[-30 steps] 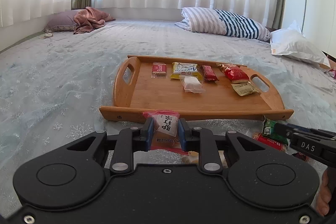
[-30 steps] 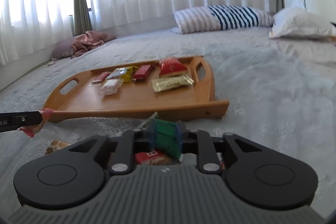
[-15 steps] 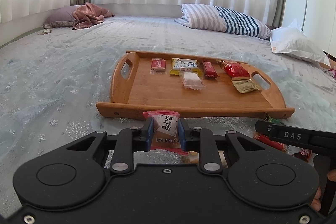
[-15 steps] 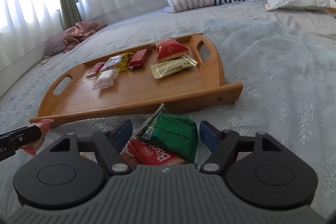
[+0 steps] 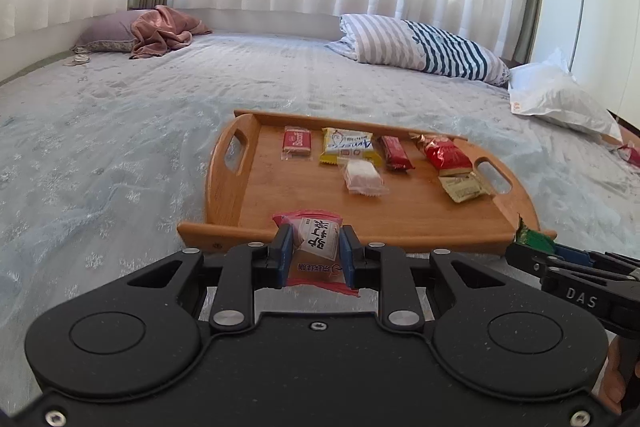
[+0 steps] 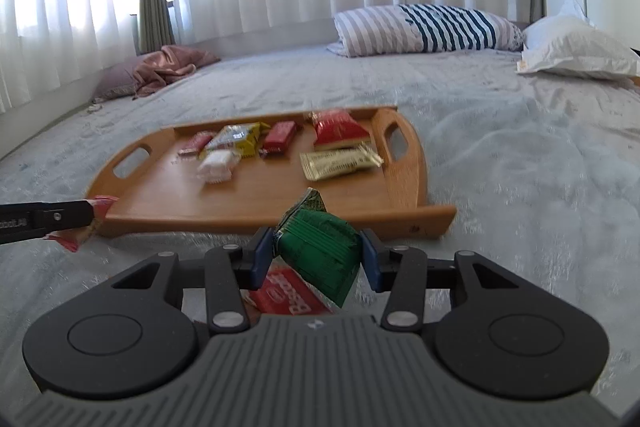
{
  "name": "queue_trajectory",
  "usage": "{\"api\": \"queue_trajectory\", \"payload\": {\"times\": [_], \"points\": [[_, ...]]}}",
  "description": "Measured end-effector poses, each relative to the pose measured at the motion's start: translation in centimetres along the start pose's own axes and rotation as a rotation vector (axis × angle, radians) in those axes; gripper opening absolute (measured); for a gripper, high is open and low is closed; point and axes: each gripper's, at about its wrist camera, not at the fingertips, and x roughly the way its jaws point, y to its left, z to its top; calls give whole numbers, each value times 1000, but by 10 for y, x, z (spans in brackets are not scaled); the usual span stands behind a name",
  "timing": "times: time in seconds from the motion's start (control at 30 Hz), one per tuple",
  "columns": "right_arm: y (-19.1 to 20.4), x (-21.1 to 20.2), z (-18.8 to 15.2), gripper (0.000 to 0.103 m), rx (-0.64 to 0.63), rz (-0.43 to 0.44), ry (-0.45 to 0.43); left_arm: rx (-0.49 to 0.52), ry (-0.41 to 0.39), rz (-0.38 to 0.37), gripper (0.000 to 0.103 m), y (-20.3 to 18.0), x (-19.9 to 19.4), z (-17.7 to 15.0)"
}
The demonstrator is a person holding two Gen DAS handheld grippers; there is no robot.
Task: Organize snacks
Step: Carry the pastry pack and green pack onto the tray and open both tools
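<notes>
Snacks lie on the wooden tray point(image 5: 240, 203) on the bed point(image 5: 100, 147): six packets, counted in the left wrist view. Two are red point(image 5: 297, 141) point(image 5: 396, 151), one yellow point(image 5: 347, 146), one white point(image 5: 362, 175), one big red point(image 5: 445, 154) and one gold point(image 5: 464, 186). The left gripper point(image 5: 314, 253) is pinching a pink packet point(image 5: 318, 245) at the near tray edge. The right gripper point(image 6: 316, 259) is closing its jaws, and its pads press a green packet point(image 6: 320, 251). One more red packet point(image 6: 288, 297) lies on the bed under it. Far off are a striped pillow point(image 5: 420, 47), a white pillow point(image 5: 560, 103) and a pink cloth point(image 5: 164, 31).
</notes>
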Motion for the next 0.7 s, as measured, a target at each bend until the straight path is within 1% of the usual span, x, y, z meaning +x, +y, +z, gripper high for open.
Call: {"api": "queue_trajectory", "payload": {"times": [0.17, 0.3, 0.4, 0.53, 0.6, 0.7], "points": [[-3, 13, 28, 50, -22, 102, 5, 3, 17, -44, 23, 4, 16, 24], [3, 35, 47, 50, -97, 135, 16, -18, 37, -84, 23, 9, 35, 42], [9, 55, 57, 50, -142, 164, 42, -21, 58, -113, 23, 12, 53, 53], [17, 83, 66, 50, -198, 188, 70, -45, 108, -177, 23, 20, 88, 64], [22, 98, 68, 50, -227, 191, 86, -56, 119, -174, 23, 26, 105, 70], [26, 116, 70, 50, -254, 196, 116, -67, 142, -143, 23, 33, 127, 75]]}}
